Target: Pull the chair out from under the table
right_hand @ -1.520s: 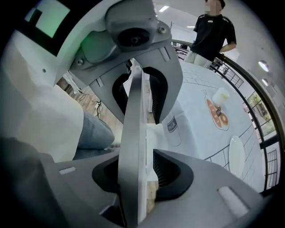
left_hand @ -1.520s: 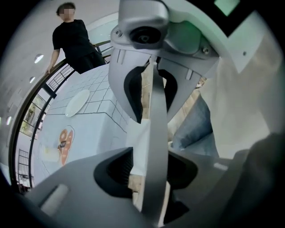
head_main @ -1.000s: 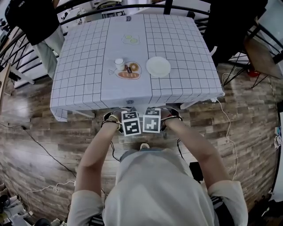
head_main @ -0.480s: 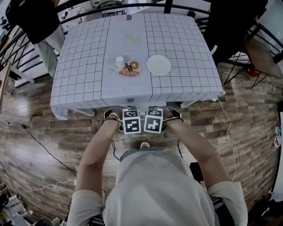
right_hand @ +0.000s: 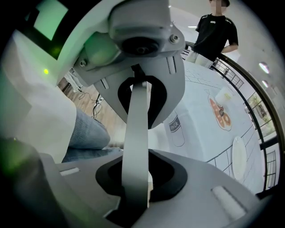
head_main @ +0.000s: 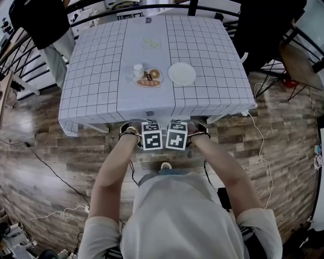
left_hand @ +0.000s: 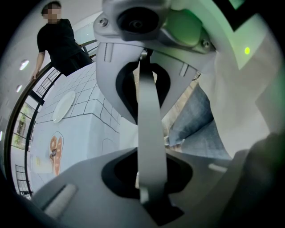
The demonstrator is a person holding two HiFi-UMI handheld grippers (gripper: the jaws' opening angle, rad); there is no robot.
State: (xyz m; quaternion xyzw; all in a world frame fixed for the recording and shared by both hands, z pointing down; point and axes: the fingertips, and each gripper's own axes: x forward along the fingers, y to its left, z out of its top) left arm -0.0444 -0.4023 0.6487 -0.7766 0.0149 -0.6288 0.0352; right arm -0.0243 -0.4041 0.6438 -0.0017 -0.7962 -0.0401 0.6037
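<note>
The chair is tucked under the table (head_main: 101,91), and in the head view its top is hidden beneath my hands and the marker cubes. My left gripper (head_main: 151,135) and right gripper (head_main: 176,135) sit side by side at the table's near edge, pointing steeply down. In the left gripper view the chair back's thin grey rail (left_hand: 148,111) runs between the jaws of the left gripper (left_hand: 144,138), which are closing on it and touch it. In the right gripper view the same rail (right_hand: 136,116) is clamped in the right gripper (right_hand: 133,147).
The checked tablecloth carries a white plate (head_main: 181,74), a small cup (head_main: 137,69) and printed food pictures (head_main: 148,78). A dark railing (head_main: 152,9) lies beyond the table. Cables (head_main: 55,177) trail over the wooden floor. A person in black (left_hand: 60,40) stands past the table.
Both marker cubes have edged slightly toward the table's edge. The arms and everything on the table look the same.
</note>
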